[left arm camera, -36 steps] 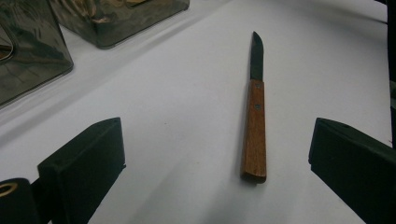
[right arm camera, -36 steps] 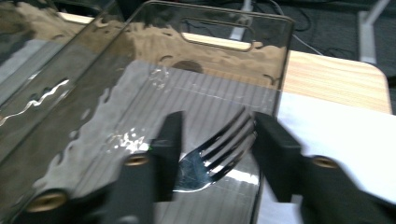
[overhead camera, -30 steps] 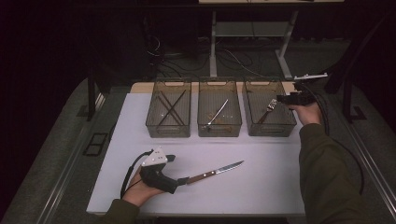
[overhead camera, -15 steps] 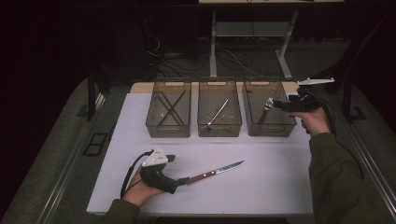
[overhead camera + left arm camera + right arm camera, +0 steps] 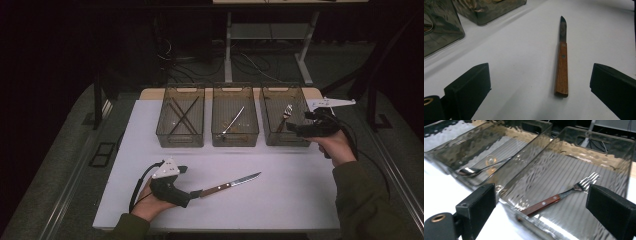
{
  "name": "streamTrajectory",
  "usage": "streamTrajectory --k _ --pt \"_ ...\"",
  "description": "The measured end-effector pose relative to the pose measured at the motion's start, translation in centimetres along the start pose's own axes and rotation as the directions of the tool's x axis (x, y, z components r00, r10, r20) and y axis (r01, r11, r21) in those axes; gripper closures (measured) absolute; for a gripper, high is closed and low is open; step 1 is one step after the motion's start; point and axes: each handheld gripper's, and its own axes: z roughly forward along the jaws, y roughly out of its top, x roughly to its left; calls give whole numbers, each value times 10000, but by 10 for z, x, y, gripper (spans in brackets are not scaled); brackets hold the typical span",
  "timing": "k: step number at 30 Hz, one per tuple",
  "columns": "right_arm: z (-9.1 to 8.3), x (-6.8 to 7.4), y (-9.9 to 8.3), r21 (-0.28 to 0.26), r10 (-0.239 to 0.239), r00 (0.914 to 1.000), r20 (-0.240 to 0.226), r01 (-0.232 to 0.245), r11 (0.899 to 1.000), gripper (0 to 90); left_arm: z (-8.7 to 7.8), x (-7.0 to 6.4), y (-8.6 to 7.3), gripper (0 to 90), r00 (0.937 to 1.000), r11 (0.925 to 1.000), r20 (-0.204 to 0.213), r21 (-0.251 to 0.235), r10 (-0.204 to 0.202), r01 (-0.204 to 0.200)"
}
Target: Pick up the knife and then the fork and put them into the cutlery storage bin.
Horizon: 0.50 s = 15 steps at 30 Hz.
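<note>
R tool (image 5: 291, 128) pulled back from bin (image 5: 285, 142); jaws open.

A white table (image 5: 280, 200) carries a wooden-handled knife (image 5: 230, 185) and three clear bins (image 5: 235, 137).

A white table (image 5: 280, 200) stands lit in a dark room. Beyond the table, cables (image 5: 250, 62) lie on grey floor (image 5: 65, 165) beside white desk legs (image 5: 228, 55).

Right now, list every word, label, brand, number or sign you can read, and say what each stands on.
None: no readable text on the wooden-handled knife, wooden-handled fork, metal spoon, three clear plastic bins or white tabletop.
</note>
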Motion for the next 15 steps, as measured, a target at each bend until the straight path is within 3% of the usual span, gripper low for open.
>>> streamTrajectory --k 15 --pt "-14 46 -43 -210 -377 9952 -903 360 9991 91 1 -2 1 25 9999 9998 -30 65 162 -161"
